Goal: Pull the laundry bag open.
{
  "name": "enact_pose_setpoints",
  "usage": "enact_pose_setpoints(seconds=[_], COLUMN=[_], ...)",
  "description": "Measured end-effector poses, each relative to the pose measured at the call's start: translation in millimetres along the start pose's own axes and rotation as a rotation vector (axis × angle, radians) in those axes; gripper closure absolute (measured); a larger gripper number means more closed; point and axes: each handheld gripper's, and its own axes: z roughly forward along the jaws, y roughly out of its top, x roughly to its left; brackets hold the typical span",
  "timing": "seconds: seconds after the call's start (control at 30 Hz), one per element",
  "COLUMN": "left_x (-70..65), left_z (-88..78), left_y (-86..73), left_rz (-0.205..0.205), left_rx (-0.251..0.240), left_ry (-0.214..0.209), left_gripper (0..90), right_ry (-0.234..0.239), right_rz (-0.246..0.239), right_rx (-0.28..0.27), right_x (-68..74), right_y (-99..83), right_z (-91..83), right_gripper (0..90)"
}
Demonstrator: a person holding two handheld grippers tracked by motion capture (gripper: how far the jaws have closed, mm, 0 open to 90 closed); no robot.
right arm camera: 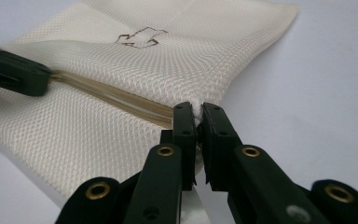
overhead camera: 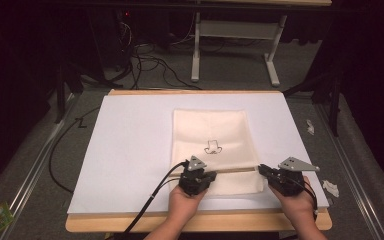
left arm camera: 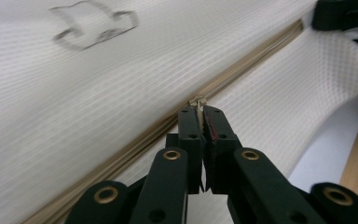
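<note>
A cream mesh pouch (overhead camera: 212,135) with a small black outline print (overhead camera: 213,147) lies flat on the white board (overhead camera: 130,150). Its tan zipper (overhead camera: 235,170) runs across near the front edge. My left gripper (overhead camera: 200,172) is shut on the zipper pull (left arm camera: 197,102), partway along the track. My right gripper (overhead camera: 261,169) is shut on the pouch's right edge (right arm camera: 196,108), at the end of the zipper (right arm camera: 121,98). In the right gripper view the left gripper (right arm camera: 14,74) sits on the track at far left. The right gripper (left arm camera: 340,14) shows at the top right of the left gripper view.
The white board rests on a wooden tabletop (overhead camera: 105,222). Crumpled paper scraps (overhead camera: 330,187) lie off the board's right side. A cable (overhead camera: 150,197) trails from the left gripper over the front edge. A desk frame (overhead camera: 235,45) and floor cables stand behind.
</note>
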Motion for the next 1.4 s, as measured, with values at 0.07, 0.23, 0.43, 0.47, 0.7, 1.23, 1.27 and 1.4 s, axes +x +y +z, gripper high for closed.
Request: enact_pose_setpoints(seconds=[0.07,0.23,0.43,0.47,0.7,1.23,1.27,1.4], left_x=[5.3,14.0,34.3,38.8,71.4,87.2,86.6,83.4], left_z=[-5.6,-26.1,-41.9,-44.5,-79.1,-111.3,-112.1,-116.8], left_y=[-1.5,-4.3,-7.8,-9.5,-23.7,-30.7,-30.1,-24.3], left_rz=[-0.002,0.026,-0.031,-0.056,-0.099,-0.093,-0.079,0.03], left_rx=[0.007,0.049,0.073,0.072,0.065,-0.16,-0.169,-0.181], left_ry=[0.006,0.004,0.022,0.009,0.074,0.067,0.088,0.217], left_gripper=[87.5,87.4,87.7,87.7,87.7,43.6,39.3,25.8], right_ry=[-0.008,0.025,-0.004,-0.015,0.004,0.012,-0.001,-0.049], right_rz=[0.009,0.007,-0.017,-0.009,0.138,0.032,0.047,0.077], right_rx=[-0.001,0.005,0.016,0.013,-0.007,-0.013,-0.012,-0.022], right_x=[-2.3,-3.4,3.3,-1.0,-35.9,-20.4,-21.2,-26.7], right_y=[-0.1,-2.5,1.0,0.4,-10.8,-12.9,-12.8,-13.2], right_z=[-1.3,-0.1,0.1,-1.0,-12.0,-2.4,-1.0,-1.2], right_gripper=[86.2,86.1,86.6,86.5,86.5,46.6,36.8,20.1])
